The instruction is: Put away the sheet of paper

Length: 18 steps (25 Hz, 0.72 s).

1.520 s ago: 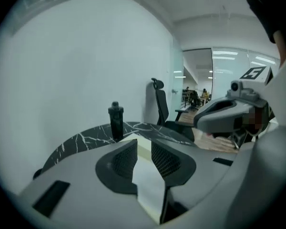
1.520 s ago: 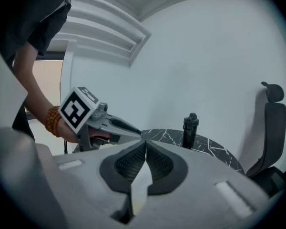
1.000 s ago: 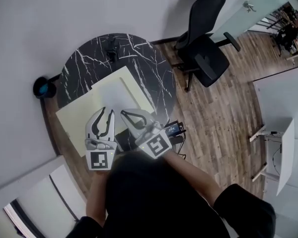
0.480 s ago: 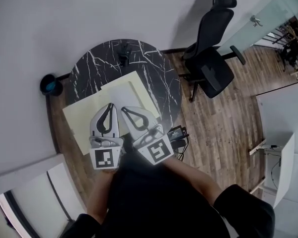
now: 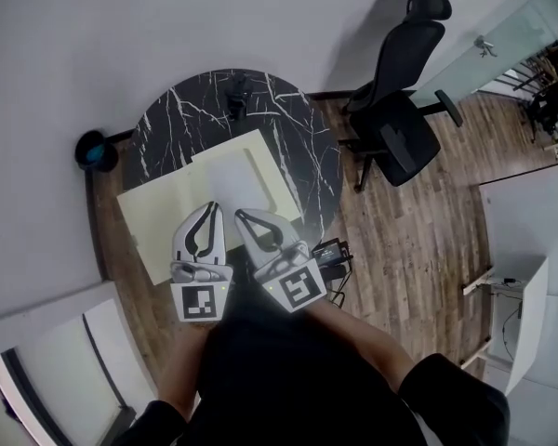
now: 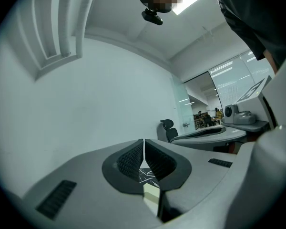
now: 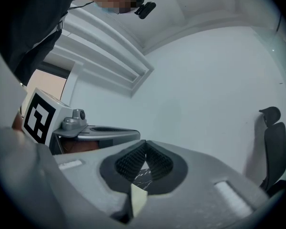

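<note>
Fig.: head view, both gripper views. L gripper (image 5: 209, 208) and R gripper (image 5: 243, 217) are side by side over the near edge of the table (image 5: 288, 119). Both have jaws together w/ nothing between them (L gripper (image 6: 144, 149), R gripper (image 7: 143, 145)).

The white sheet (image 5: 232, 177) lies flat and uncovered on a pale yellow folder (image 5: 158, 221), just beyond the tips.

Step (judged): this fits either a sheet yet to be tucked in, or one already laid there as its resting place; the pictures don't settle which. Any grip on the sheet would need the jaws parted and a thin edge lifted.

Surface: round, black, white-veined marble, w/ a small dark object (image 5: 237, 91) at the far side.

Room: white wall, wood floor (image 5: 409, 230), black chair (image 5: 400, 110) to the right, dark bin (image 5: 93, 150) to the left, and a white desk (image 5: 532, 295) far right.
</note>
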Each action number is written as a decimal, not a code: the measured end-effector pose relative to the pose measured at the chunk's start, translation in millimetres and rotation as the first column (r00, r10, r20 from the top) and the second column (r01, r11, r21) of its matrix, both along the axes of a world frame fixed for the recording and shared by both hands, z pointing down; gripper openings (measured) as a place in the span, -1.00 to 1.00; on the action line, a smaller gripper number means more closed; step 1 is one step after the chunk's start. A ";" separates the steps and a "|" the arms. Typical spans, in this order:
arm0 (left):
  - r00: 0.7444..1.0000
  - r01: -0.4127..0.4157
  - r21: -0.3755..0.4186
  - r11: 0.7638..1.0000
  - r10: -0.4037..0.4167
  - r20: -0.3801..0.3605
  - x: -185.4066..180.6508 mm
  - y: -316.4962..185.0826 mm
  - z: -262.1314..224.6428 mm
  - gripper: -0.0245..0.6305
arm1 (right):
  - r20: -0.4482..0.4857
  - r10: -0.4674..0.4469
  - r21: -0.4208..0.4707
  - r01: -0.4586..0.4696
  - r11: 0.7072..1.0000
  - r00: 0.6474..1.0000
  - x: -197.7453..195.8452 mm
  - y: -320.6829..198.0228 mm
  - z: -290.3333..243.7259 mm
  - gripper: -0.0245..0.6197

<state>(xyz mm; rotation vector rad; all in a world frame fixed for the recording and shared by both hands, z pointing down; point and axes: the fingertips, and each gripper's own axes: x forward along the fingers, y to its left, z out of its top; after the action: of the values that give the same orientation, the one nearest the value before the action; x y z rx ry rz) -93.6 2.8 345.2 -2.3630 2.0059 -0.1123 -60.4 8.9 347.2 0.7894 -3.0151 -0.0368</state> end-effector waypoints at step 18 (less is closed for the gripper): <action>0.999 -0.043 -0.027 0.999 0.044 0.020 7.3 2.3 12.6 -0.86 | -0.022 0.010 0.010 -0.010 1.000 1.000 1.2 -1.5 6.6 -0.93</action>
<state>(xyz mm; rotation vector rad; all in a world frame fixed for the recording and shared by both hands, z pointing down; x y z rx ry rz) -86.3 5.1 357.7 -2.4096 1.9550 -0.1624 -59.3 7.4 353.8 0.7990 -2.9927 -0.0605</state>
